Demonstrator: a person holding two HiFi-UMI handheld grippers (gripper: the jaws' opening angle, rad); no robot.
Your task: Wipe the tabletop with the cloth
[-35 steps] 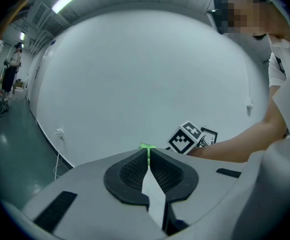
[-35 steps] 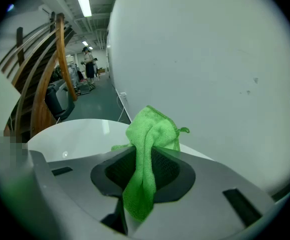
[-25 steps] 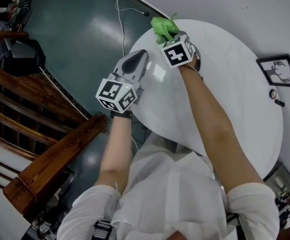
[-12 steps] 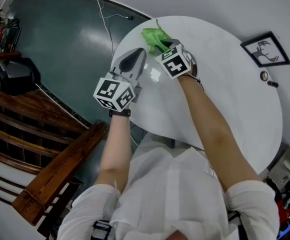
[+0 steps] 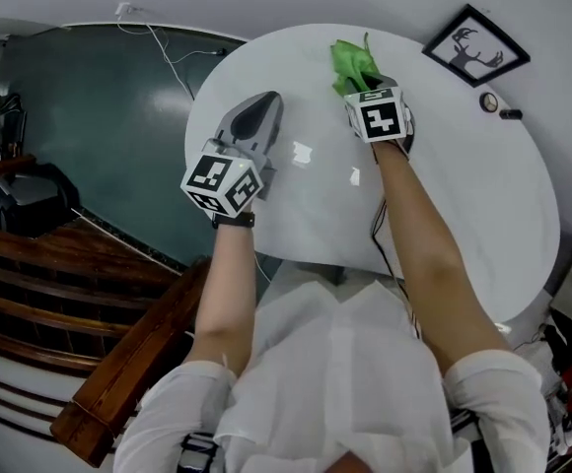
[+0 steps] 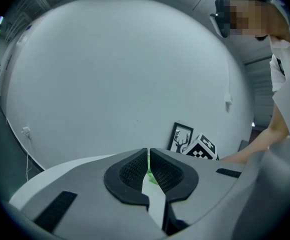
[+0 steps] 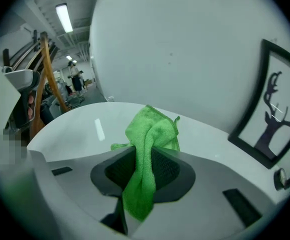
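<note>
Gripping the green cloth in my right tool, I had the jaws pinched tight on a bunched fold. One end hung down between the ribbed pads and the rest bulged out beyond the tips. The cloth was at the far edge of the round white tabletop, close to the wall, though I could not tell whether it pressed on the surface there. My right arm reached out across the tabletop behind it.

My left tool was held over the left side of the tabletop, well apart from the cloth. Its jaws were drawn together with only a hairline slit between the pads and nothing caught in them. Through that slit showed a sliver of green, the cloth farther off.

A black-framed deer picture stood against the wall at the far right of the tabletop, near the cloth but not touching it. Just beside the frame lay a small round thing and a short dark thing, both too small for me to make out
</note>
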